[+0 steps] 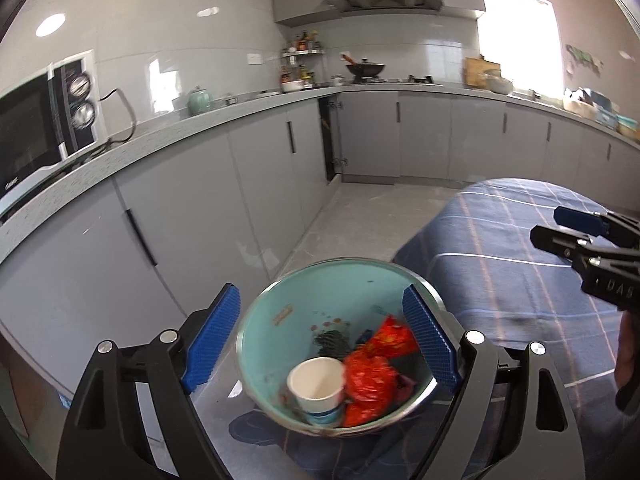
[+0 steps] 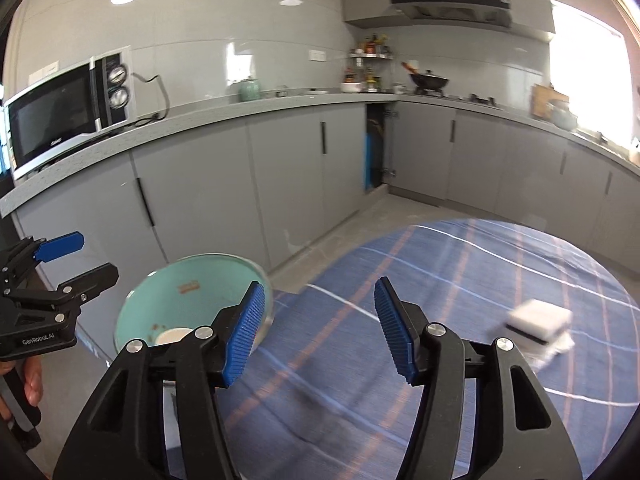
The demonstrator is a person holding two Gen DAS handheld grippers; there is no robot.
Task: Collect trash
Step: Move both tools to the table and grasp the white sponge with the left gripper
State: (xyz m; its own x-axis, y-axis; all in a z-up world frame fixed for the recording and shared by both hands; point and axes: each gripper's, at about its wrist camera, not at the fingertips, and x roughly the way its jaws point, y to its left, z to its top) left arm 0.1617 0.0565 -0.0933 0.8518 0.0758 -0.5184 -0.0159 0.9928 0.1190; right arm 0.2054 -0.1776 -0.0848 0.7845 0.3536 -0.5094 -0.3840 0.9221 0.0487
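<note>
- Right now your left gripper (image 1: 320, 344) stands wide, its blue ribbed pads either side of the round turquoise bowl with the metal rim (image 1: 280, 320), and neither pad presses on it as far as you can see.
- Your right gripper (image 2: 320, 328) is also open, with nothing between its pads; it hovers over the blue plaid tablecloth (image 2: 440, 280).
- Inside the bowl you already have a white paper cup (image 1: 318, 388) on its side, crumpled red-orange wrappers (image 1: 372, 372) and something dark beside them, so part of the trash looks collected.
- Out to the right of your right gripper, on the cloth, lies a blurred white block with a dark underside on white paper or tissue (image 2: 538, 326); what it is you cannot tell, but it looks like the likely remaining piece.
- Beyond the table, the grey cabinets (image 2: 280, 168) and the white-and-black microwave (image 2: 68, 112) on the counter play no part in the job.
- Judging by this, the collecting is well along, with at least that one item left to gather.
</note>
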